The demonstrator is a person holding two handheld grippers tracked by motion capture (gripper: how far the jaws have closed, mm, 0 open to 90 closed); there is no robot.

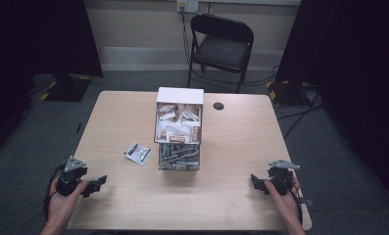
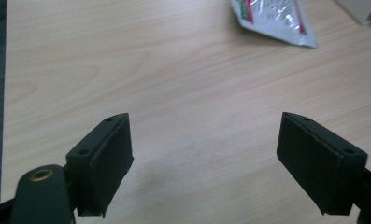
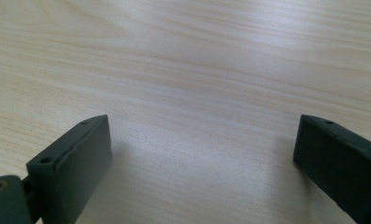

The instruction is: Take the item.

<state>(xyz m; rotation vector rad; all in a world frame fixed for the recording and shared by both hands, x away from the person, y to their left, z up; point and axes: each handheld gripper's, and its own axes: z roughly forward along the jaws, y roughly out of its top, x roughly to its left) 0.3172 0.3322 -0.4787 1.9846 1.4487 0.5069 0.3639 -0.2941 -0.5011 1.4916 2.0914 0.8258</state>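
A clear two-tier box (image 1: 179, 128) with a white top stands mid-table; its upper tier holds several white sachets and its lower tier several greenish ones. One loose sachet (image 1: 138, 152) lies flat on the wood just left of the box, and its corner (image 2: 273, 17) appears at the top of the left gripper view. My left gripper (image 1: 103, 181) rests near the front left edge, open, with bare wood between its pads (image 2: 109, 158). At the front right my right gripper (image 1: 254, 180) is open too, its pads (image 3: 75, 163) wide apart over bare wood.
The light wooden table (image 1: 231, 147) has a small dark round cap (image 1: 218, 105) near its far edge. A black folding chair (image 1: 221, 46) stands behind the table. Dark drapes and stand bases flank the far corners, with cables on the grey floor.
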